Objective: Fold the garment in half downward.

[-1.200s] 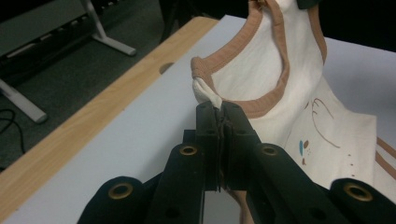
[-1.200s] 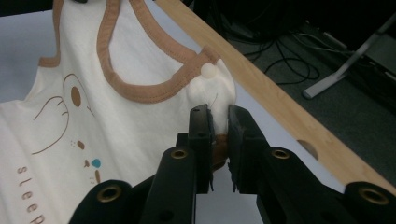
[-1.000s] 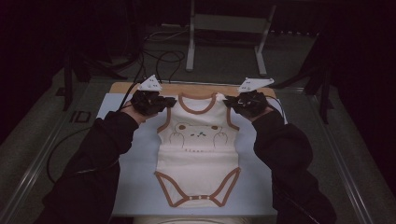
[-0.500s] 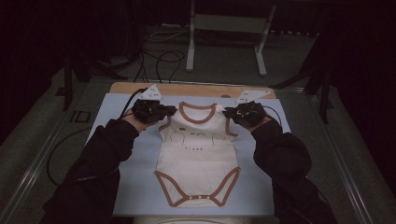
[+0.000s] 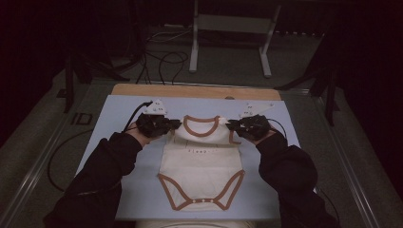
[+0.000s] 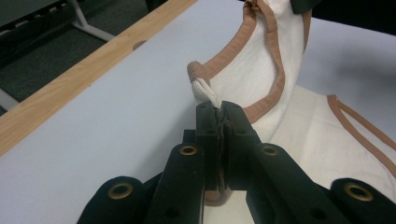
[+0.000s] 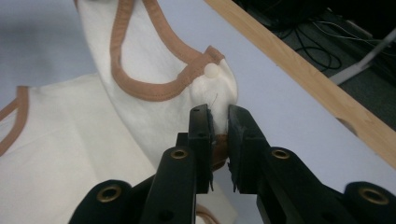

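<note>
Dark floor surrounds the bench [image 5: 280,102], which carries a pale blue mat [image 5: 119,156] with a strip of bare wood along its far edge; beyond it stand a grey metal stand [image 5: 231,28] and loose cables [image 5: 159,59]. A cream baby bodysuit [image 5: 202,166] with brown trim lies in the middle of the mat, its snap end toward the person and its neck end folded over toward the middle. The left gripper [image 5: 173,124] is clamped on the left shoulder corner of the bodysuit, the right gripper [image 5: 231,125] on the right one, and both dark sleeves cover mat to either side of the cloth. The left gripper view shows its jaws pressed tight on a tuft of white cloth [image 6: 205,93], with brown trim looping away above. The right gripper view shows a thicker wad of cloth between its jaws and a small white snap [image 7: 211,70] just above. Bare mat lies open on the far side and beside each gripper.
</note>
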Tool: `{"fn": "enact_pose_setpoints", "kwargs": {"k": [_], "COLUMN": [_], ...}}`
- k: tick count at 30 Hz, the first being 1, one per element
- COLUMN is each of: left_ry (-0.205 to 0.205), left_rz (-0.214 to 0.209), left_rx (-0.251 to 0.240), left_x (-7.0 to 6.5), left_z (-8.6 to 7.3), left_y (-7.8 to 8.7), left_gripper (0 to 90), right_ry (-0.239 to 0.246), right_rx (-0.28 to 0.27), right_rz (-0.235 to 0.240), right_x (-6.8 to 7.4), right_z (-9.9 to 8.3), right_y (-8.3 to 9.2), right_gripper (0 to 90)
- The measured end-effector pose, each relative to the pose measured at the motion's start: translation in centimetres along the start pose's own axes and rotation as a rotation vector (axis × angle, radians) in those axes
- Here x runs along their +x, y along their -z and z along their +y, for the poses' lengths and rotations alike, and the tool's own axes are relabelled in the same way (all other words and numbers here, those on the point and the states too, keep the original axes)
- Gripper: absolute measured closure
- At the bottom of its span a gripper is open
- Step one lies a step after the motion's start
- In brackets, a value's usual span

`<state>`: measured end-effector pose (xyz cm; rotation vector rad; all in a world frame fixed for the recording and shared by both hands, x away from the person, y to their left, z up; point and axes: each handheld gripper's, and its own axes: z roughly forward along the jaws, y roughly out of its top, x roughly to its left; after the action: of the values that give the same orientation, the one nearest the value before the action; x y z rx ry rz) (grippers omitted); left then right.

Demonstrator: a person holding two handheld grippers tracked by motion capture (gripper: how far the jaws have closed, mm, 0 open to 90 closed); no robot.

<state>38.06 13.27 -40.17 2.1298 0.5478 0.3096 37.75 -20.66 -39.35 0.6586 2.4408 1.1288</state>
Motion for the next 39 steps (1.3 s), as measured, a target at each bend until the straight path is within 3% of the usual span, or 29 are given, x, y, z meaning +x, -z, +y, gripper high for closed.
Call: {"fn": "enact_pose_setpoints", "kwargs": {"k": [9, 24, 30, 39], "left_ry": [-0.03, -0.046, -0.062, -0.046], "left_rz": [-0.014, -0.035, -0.055, -0.082], "left_rx": [-0.006, -0.031, -0.005, 0.031], "left_x": [-2.2, -4.9, -6.0, -7.1], "left_z": [-1.1, -2.0, -2.9, -5.3], "left_y": [0.5, 1.8, 1.7, 1.1], "left_gripper": [87.1, 87.0, 87.0, 86.6], "right_ry": [0.002, 0.017, 0.021, 0.001], "right_rx": [-0.004, -0.012, -0.009, 0.015], "right_rz": [0.02, 0.044, 0.052, 0.093], "right_x": [1.7, 3.8, 4.4, 5.9], "right_z": [-1.2, -2.5, -3.0, -4.9], "right_y": [0.4, 2.0, 2.2, 1.7], "right_gripper": [80.7, 80.7, 80.6, 80.6]}}
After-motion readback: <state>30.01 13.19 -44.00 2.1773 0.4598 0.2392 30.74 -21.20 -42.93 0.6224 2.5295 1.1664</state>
